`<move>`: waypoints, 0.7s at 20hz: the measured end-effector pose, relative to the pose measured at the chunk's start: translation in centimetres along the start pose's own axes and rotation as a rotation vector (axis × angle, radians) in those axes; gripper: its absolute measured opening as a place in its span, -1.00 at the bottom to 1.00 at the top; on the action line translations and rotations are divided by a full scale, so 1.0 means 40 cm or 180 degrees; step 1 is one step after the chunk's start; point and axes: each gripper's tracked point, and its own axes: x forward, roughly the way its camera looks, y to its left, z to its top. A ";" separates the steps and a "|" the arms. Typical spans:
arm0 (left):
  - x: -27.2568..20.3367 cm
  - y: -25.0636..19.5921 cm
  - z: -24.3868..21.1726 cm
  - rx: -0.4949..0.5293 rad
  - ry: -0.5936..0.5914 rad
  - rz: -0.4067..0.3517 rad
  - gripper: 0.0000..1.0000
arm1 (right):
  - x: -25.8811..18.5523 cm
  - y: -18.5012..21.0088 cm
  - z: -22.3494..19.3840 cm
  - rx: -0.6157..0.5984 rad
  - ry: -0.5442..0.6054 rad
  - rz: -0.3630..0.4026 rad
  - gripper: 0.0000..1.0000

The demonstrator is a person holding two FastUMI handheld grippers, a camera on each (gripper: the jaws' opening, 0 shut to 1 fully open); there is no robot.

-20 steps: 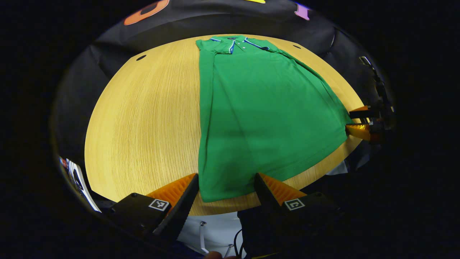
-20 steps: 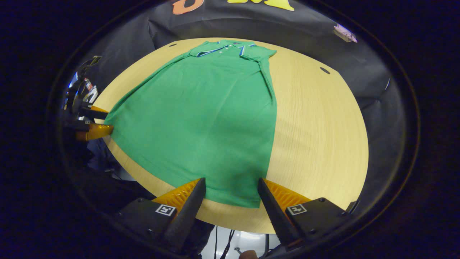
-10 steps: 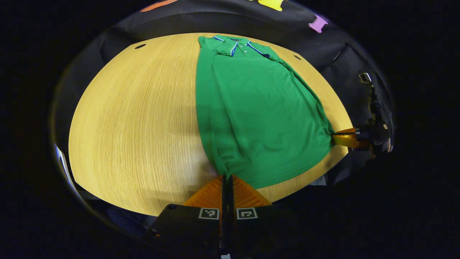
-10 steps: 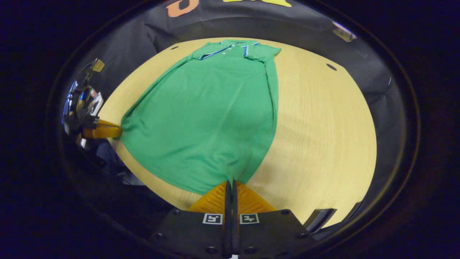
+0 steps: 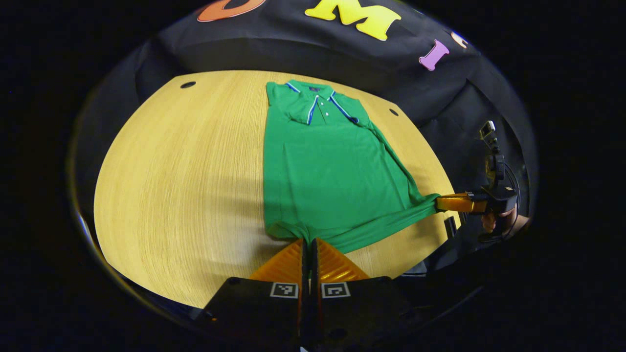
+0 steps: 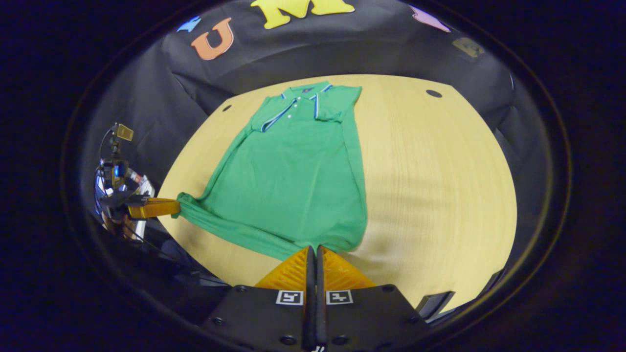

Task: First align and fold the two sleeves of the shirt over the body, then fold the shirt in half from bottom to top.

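A green polo shirt (image 5: 332,166) lies flat on the round wooden table (image 5: 186,171), collar at the far end and sleeves folded in over the body. My left gripper (image 5: 308,240) is shut on the near left corner of the bottom hem. In the left gripper view my right gripper (image 5: 437,203) pinches the other hem corner at the right. In the right gripper view the shirt (image 6: 293,181) runs away from my right gripper (image 6: 313,248), which is shut on the hem. My left gripper (image 6: 178,208) holds the far corner there. The hem is raised and stretched between them.
Small dark holes sit in the table top (image 5: 188,84) (image 5: 393,112) (image 6: 433,93). Bare wood spreads left of the shirt in the left gripper view and right of it (image 6: 430,171) in the right gripper view. A hand (image 5: 491,222) holds the right gripper past the table edge.
Both grippers went from open around the hem corners to shut on them. They then rose, lifting the hem off the table and bunching its corners.
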 end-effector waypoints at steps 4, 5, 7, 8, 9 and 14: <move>0.002 -0.018 0.105 0.0031 -0.0271 -0.0032 -0.94 | -0.021 0.000 0.111 0.0220 -0.0195 0.0107 -0.91; 0.002 -0.014 0.132 0.0100 -0.0324 -0.0001 -0.94 | -0.027 -0.004 0.144 0.0241 -0.0258 0.0115 -0.96; -0.004 -0.007 0.190 0.0213 -0.0447 0.0053 -0.94 | -0.039 -0.009 0.211 0.0288 -0.0384 0.0148 -0.91; -0.005 -0.012 0.222 0.0206 -0.0518 0.0043 -0.94 | -0.046 -0.009 0.246 0.0314 -0.0443 0.0174 -0.96; -0.007 -0.013 0.259 0.0172 -0.0584 0.0033 -0.94 | -0.053 -0.007 0.279 0.0332 -0.0494 0.0206 -0.96; -0.003 -0.008 0.412 -0.0057 -0.0787 -0.0042 -0.94 | -0.071 -0.010 0.475 0.0360 -0.0764 0.0307 -0.96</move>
